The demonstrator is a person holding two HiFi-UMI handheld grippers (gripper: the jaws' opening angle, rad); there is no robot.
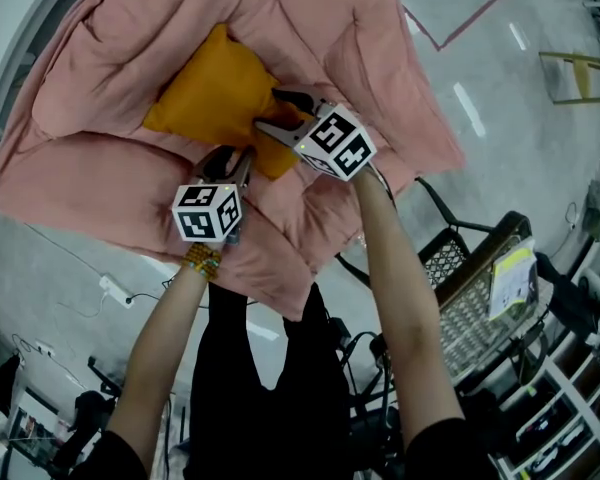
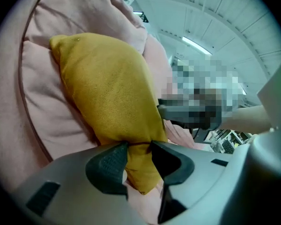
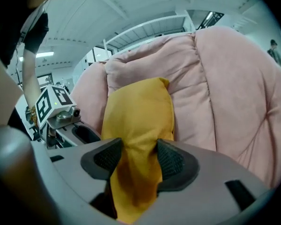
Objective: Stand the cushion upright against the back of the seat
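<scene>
A mustard-yellow cushion [image 1: 215,93] lies on the pink padded seat [image 1: 100,178], its far end toward the seat's back. My left gripper [image 1: 235,158] pinches the cushion's near lower corner; in the left gripper view the fabric [image 2: 107,88] bunches between the black pads of that gripper [image 2: 139,146]. My right gripper [image 1: 275,113] holds the cushion's near edge further right. In the right gripper view the cushion [image 3: 138,111] rises from the closed pads of that gripper [image 3: 133,149] against the pink backrest [image 3: 225,88]. The left gripper's marker cube [image 3: 54,102] shows at the left there.
A metal mesh cart [image 1: 460,288] with a yellow-labelled packet [image 1: 512,273] stands to the right of the seat. A power strip [image 1: 115,290] and cables lie on the grey floor at the left. The person's legs stand close to the seat's front edge.
</scene>
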